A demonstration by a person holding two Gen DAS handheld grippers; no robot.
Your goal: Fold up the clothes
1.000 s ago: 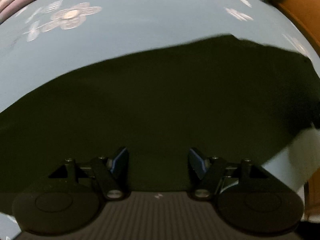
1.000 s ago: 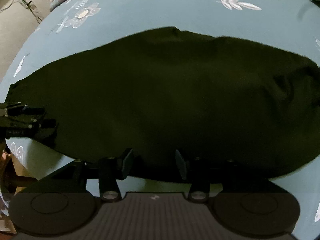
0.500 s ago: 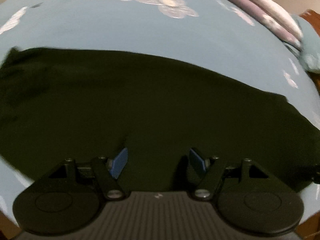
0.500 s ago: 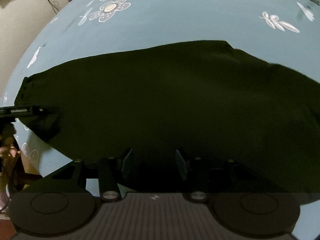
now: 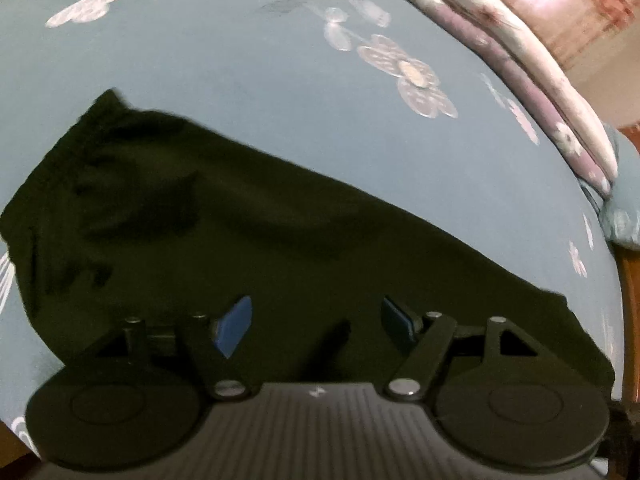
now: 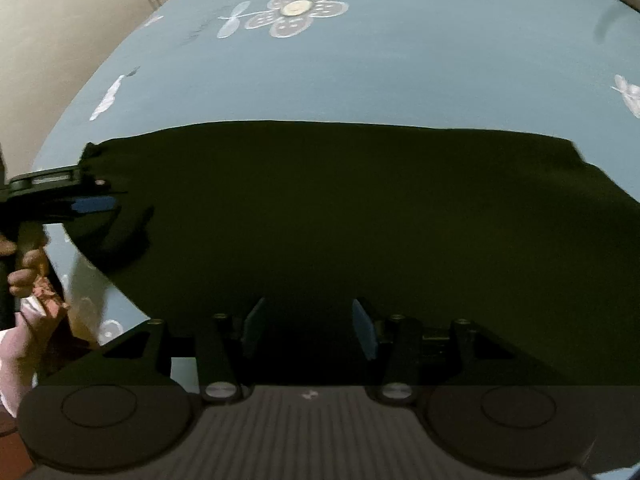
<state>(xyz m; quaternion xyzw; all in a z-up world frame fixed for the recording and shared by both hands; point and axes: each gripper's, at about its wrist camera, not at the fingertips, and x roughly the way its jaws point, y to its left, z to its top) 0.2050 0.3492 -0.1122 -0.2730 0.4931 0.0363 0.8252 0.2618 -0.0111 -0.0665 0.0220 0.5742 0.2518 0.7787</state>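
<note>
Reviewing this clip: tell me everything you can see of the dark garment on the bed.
The dark garment is a soft, matte, near-black cloth spread mostly flat on the blue flowered bedsheet. Its far edge runs fairly straight; one end is rumpled with folds. No print, buttons or seams can be made out. The left gripper and right gripper hang over its near edge, jaws apart with nothing visibly pinched.

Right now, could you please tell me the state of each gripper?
Left gripper: open, holding nothing, over the black garment.
Right gripper: open, holding nothing, over the same garment.
</note>
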